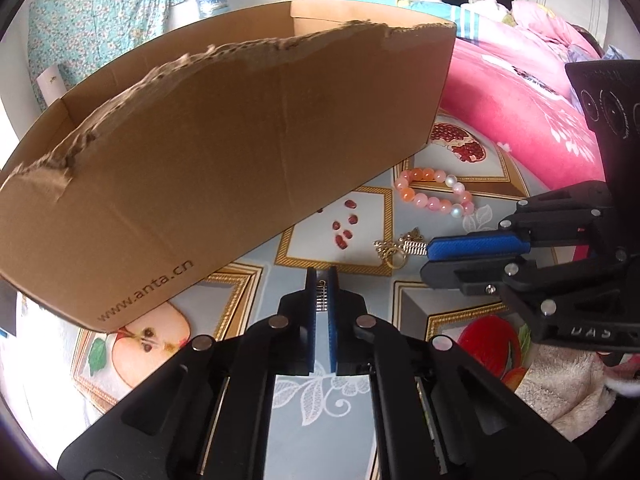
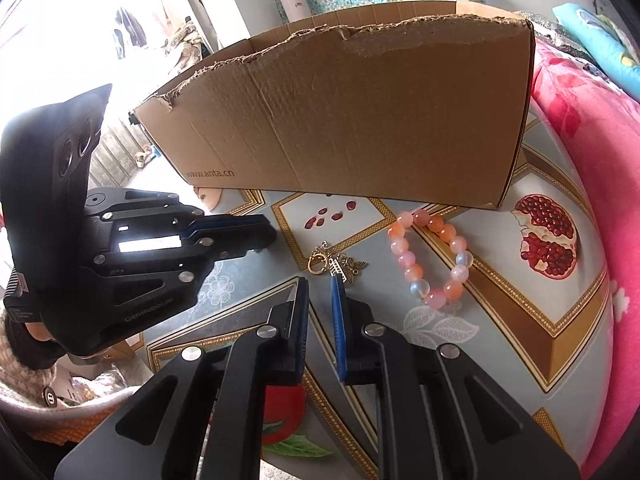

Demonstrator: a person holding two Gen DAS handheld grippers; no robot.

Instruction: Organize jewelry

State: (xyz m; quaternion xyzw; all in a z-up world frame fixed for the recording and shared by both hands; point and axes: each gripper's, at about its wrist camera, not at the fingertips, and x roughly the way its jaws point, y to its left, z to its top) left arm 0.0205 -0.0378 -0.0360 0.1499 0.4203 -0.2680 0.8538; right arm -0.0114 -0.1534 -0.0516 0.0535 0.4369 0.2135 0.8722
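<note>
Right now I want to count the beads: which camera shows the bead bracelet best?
The right wrist view: the bead bracelet lies close as a whole open loop, nothing covering it. The left wrist view shows the bracelet farther off, smaller and flattened.

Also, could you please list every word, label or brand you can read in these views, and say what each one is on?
"www.anta.cn": printed low on the front wall of the cardboard box.
"DAS", partly cut off: embossed on the right gripper body.
"GenRobot.AI", faint: embossed on the left gripper body.
Small label at that gripper's rear: too blurred to read.
</note>
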